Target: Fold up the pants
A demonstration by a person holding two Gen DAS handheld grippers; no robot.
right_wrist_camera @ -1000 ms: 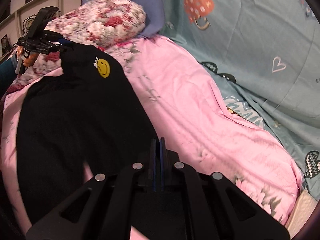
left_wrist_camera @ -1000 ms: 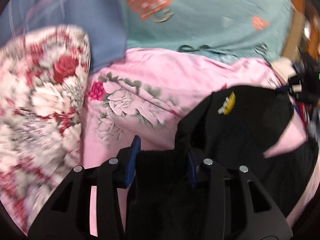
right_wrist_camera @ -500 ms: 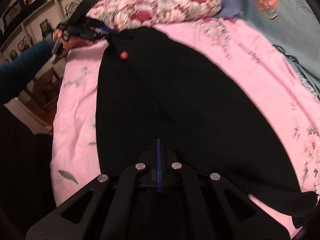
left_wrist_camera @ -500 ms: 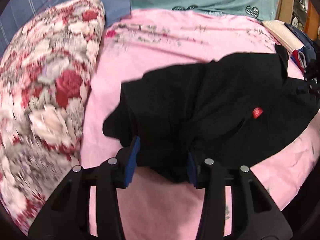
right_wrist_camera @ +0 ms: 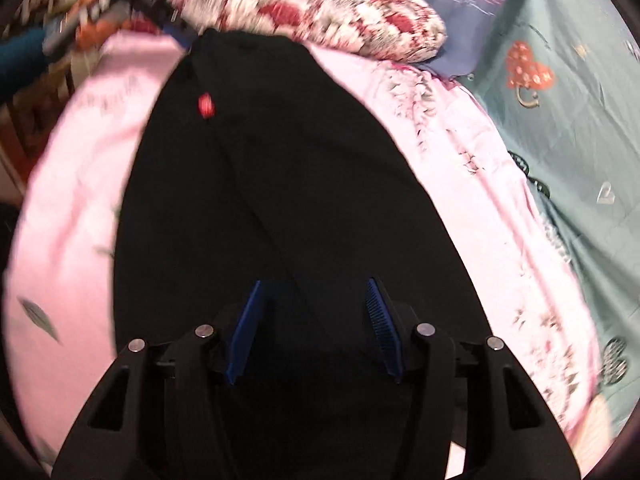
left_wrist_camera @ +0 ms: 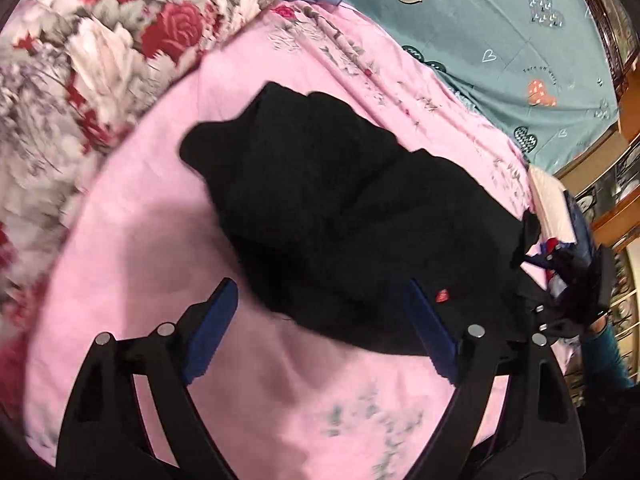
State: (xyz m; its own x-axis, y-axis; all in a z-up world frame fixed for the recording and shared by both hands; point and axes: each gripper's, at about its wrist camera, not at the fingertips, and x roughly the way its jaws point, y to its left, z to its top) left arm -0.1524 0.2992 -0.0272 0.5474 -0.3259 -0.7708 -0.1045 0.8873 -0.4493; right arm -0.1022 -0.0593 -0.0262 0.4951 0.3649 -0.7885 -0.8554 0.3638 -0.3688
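Note:
Black pants (left_wrist_camera: pixel 340 208) with a small red tag (left_wrist_camera: pixel 441 297) lie spread on the pink floral sheet (left_wrist_camera: pixel 160 240). My left gripper (left_wrist_camera: pixel 316 320) hangs open just above their near edge, nothing between its blue pads. In the right wrist view the pants (right_wrist_camera: pixel 280 208) stretch away from me, red tag (right_wrist_camera: pixel 207 105) at the far end. My right gripper (right_wrist_camera: pixel 314 320) is open over the near end of the cloth, which lies flat below its fingers. The other gripper (right_wrist_camera: pixel 100 16) shows blurred at the far left.
A red-and-white floral pillow (left_wrist_camera: pixel 80 60) lies left of the pants. A teal blanket with hearts (left_wrist_camera: pixel 500 40) covers the far side of the bed. A person's teal sleeve (left_wrist_camera: pixel 604 356) and wooden shelves (left_wrist_camera: pixel 616 184) are at the right edge.
Both grippers have opened and let go of the pants, which now lie on the sheet. The left gripper has drawn back from the cloth.

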